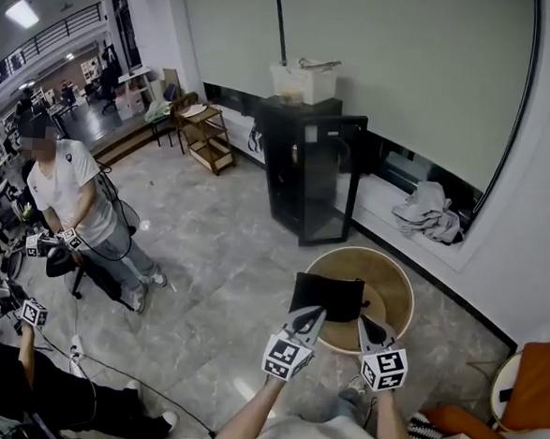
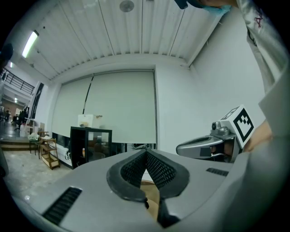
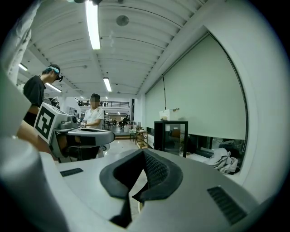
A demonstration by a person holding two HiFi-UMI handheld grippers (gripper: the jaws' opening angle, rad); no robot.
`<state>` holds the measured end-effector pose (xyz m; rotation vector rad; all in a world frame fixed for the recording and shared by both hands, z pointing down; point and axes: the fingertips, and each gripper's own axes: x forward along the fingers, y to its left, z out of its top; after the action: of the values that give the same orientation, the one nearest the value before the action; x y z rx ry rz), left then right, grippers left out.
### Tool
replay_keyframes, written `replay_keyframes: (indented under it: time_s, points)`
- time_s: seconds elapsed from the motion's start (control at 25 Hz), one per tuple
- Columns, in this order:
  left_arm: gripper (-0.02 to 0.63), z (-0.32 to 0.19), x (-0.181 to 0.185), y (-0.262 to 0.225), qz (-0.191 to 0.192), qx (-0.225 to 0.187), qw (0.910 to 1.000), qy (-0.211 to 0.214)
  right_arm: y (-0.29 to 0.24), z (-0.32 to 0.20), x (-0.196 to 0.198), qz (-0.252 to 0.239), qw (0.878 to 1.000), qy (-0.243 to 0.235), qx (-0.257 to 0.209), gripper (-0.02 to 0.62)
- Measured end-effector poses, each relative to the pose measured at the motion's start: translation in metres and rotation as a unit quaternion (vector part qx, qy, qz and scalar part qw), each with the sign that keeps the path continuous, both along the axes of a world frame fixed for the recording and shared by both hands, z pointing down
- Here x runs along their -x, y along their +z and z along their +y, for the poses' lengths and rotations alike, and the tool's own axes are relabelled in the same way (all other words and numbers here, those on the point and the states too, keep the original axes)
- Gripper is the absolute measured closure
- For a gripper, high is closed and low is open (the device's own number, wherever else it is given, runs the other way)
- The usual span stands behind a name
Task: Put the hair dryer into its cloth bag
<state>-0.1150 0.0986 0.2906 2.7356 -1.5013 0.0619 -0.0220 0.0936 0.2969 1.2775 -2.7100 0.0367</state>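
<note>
Grippers are both shut tight and hold nothing. The left gripper (image 1: 313,316) has its two jaws pressed together at the tip, with only air in front of them. The right gripper (image 1: 368,331) is just the same. They hang side by side at the near edge of the round table (image 1: 401,270) and point out almost flat across it. I think they are shut because they have nothing to carry. I think they are close to the table because the bag is there.

On the near side of the table lies a flat black thing. It looks like the black cloth bag (image 1: 329,296). It lies right in front of both tips. That is a good spot, since the two grippers can reach it from two sides, one to hold the mouth and one to help.

The hair dryer does not show anywhere on the table or beside it. It may be tucked inside the bag, or it may be somewhere the cameras do not see. I cannot tell which. The bag looks quite flat, but it is too small in the head view to be sure.

Behind the table, farther off, stands a black cabinet (image 1: 305,169). Left of the table, well apart from it, a person in a white shirt (image 1: 68,190) stands on the grey floor.
</note>
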Motion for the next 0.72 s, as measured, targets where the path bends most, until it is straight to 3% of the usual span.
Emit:
replay_keyframes:
  time_s: [0.2, 0.72]
  points:
    - [0.577, 0.046, 0.007, -0.001, 0.003, -0.001, 1.0000, -0.002, -0.003, 0.045, 0.011, 0.006, 1.000, -0.002, -0.006, 0.569]
    - [0.577, 0.082, -0.003, 0.010, 0.012, 0.005, 0.9999, -0.008, -0.001, 0.075, 0.006, 0.008, 1.000, -0.006, -0.010, 0.569]
